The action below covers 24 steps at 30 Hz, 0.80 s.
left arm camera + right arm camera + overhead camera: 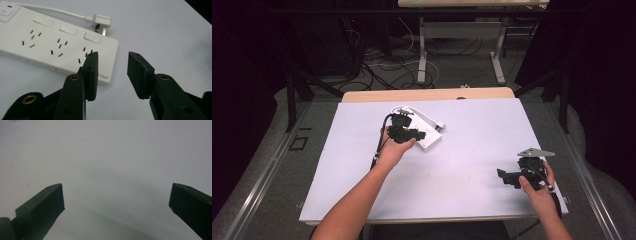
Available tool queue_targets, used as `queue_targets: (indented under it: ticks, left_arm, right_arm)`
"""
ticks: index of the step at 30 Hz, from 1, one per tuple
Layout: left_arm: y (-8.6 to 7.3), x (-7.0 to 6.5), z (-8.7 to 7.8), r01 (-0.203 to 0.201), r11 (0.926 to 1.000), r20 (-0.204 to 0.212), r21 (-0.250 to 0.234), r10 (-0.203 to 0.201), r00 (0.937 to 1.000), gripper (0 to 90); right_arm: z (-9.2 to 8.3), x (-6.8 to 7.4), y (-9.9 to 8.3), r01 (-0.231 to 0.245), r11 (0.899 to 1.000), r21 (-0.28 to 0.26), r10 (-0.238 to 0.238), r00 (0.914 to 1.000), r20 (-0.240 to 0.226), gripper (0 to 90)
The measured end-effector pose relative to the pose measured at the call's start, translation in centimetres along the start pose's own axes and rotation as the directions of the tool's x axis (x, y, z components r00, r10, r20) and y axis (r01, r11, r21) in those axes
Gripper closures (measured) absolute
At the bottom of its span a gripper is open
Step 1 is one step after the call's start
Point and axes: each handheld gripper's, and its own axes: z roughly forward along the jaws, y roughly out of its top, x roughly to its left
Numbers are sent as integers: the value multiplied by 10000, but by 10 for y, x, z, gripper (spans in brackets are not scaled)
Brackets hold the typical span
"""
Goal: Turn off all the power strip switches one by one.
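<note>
white surface (472, 150) in a dark room, power strip (50, 47) lying flat near the middle, its plug (101, 21) beside it, left tool (112, 72) jaws apart at the strip's end, right tool (116, 202) wide apart over bare surface near the right edge

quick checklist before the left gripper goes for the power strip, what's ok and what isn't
1. Left gripper open: ok.
2. Jaws straddling the power strip: not ok, one jaw sits over its end, the other over bare table.
3. Plug out of the way: ok, it lies beyond the strip, unplugged.
4. Right gripper clear: ok, open over the white table, far from the strip.
5. Switch state: cannot tell.
</note>
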Motion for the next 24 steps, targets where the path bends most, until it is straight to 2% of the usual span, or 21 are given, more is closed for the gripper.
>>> queue_targets:
  ticks: [2, 4, 11, 13, 16, 19, 20, 22, 24]
  left_arm:
    - [-4, 0, -5, 6, 10000, 62, -11, -6, 10000, 558]
    - [-7, 1, -10, -160, 9999, -18, -14, 160, 9999, 523]
    - [-23, 9, -27, 65, 9997, -165, -215, -69, 9998, 426]
    - [-28, 11, -31, 28, 9989, -313, -458, -43, 9995, 403]
    - [-36, 16, -39, 44, 9984, -392, -564, -66, 9992, 393]
    - [-45, 20, -45, 258, 9973, -441, -692, -289, 9986, 379]
    - [-47, 23, -48, 203, 9976, -469, -663, -235, 9986, 375]
    - [-53, 26, -52, 392, 9962, -516, -779, -433, 9977, 368]
    - [-59, 30, -57, 344, 9952, -564, -919, -397, 9976, 364]
  right_arm:
    - [0, 1, 0, -47, 10000, 12, 47, 10000, -16, 0]
    - [0, 1, 0, -83, 10000, 29, 83, 10000, -5, 0]
    - [0, 1, -1, -48, 10000, 31, 48, 10000, 15, 0]
    - [1, 1, -1, -31, 10000, 22, 31, 10000, 9, 0]
    - [1, 2, 0, -28, 10000, 33, 28, 10000, 25, 0]
    - [1, 2, 0, -12, 10000, 29, 12, 10000, -19, 0]
    - [1, 3, 0, -23, 10000, 41, 23, 10000, -24, 0]
    - [1, 2, 0, 39, 10000, 34, -39, 10000, -8, 0]
    - [1, 3, 0, 52, 10000, 58, -52, 10000, 40, 0]
